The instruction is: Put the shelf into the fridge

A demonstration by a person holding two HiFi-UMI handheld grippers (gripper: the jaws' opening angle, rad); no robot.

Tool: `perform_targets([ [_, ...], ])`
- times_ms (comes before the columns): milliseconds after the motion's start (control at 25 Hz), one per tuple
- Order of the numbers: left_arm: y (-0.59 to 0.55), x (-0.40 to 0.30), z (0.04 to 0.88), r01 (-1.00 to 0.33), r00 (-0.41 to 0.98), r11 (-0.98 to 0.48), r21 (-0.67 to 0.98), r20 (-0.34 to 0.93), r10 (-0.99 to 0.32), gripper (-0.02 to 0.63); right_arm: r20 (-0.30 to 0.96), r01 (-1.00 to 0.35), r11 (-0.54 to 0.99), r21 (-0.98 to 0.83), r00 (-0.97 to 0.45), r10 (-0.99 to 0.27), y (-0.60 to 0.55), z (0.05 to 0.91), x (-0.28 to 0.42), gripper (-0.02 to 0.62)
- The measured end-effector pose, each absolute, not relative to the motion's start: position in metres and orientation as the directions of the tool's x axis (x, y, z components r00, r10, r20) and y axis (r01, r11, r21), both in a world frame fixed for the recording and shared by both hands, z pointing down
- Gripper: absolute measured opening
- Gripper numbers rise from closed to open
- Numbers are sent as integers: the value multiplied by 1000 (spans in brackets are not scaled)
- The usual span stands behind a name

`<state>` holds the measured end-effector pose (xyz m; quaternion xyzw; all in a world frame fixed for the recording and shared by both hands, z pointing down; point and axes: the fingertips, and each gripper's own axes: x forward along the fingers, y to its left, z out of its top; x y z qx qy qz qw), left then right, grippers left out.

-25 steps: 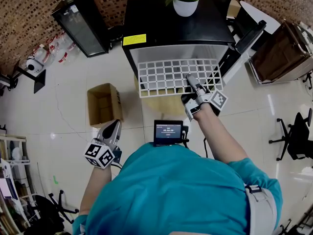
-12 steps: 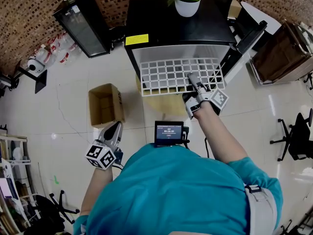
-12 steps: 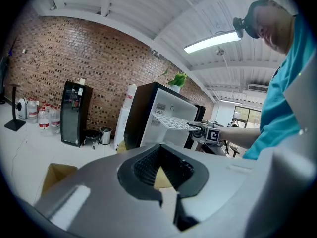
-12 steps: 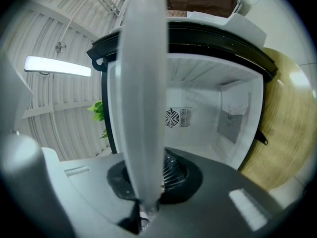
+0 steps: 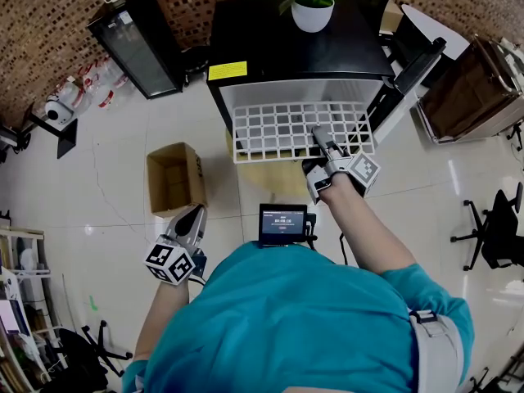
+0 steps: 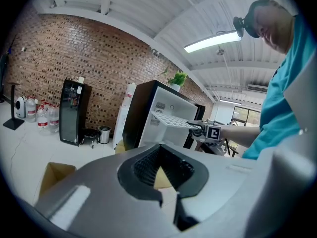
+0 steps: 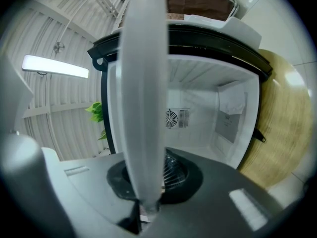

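A white wire-grid shelf (image 5: 291, 129) is held level at the open front of the black fridge (image 5: 295, 43), its far edge at the white interior (image 5: 303, 91). My right gripper (image 5: 324, 144) is shut on the shelf's near edge, right of the middle. In the right gripper view the shelf (image 7: 143, 83) runs edge-on up from the right gripper (image 7: 146, 202), with the fridge interior (image 7: 208, 113) behind. My left gripper (image 5: 187, 222) hangs low on the left, away from the shelf. It is shut and holds nothing, as the left gripper (image 6: 166, 200) shows in its own view.
A cardboard box (image 5: 173, 177) stands open on the floor at the left. The fridge door (image 5: 409, 68) hangs open at the right. A potted plant (image 5: 311, 6) sits on the fridge. A small screen (image 5: 282, 222) is near my chest. A glass-door cooler (image 5: 139, 47) stands far left.
The right gripper and the shelf have shifted only slightly at the fridge opening. The left gripper has stayed where it was.
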<state>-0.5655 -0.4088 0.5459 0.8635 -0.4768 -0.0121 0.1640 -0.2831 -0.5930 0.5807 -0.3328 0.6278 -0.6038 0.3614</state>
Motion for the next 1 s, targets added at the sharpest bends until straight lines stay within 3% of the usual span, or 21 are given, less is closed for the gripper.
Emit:
perform_targets([
  [240, -407, -564, 550, -819, 545, -491, 296, 135, -827, 2, -49, 3, 55, -998, -505, -862, -597, 579, -282, 30],
  [600, -406, -567, 552, -823, 535, -478, 309, 133, -835, 2, -122, 104, 81, -991, -500, -857, -609, 583, -283, 32],
  [760, -406, -565, 552, -820, 538, -480, 311, 134, -832, 2, -64, 73, 32, -997, -484, -872, -602, 581, -283, 31],
  [1000, -404, -564, 553, -824, 530, -467, 321, 142, -836, 2, -75, 83, 35, -996, -537, -840, -593, 578, -308, 29],
])
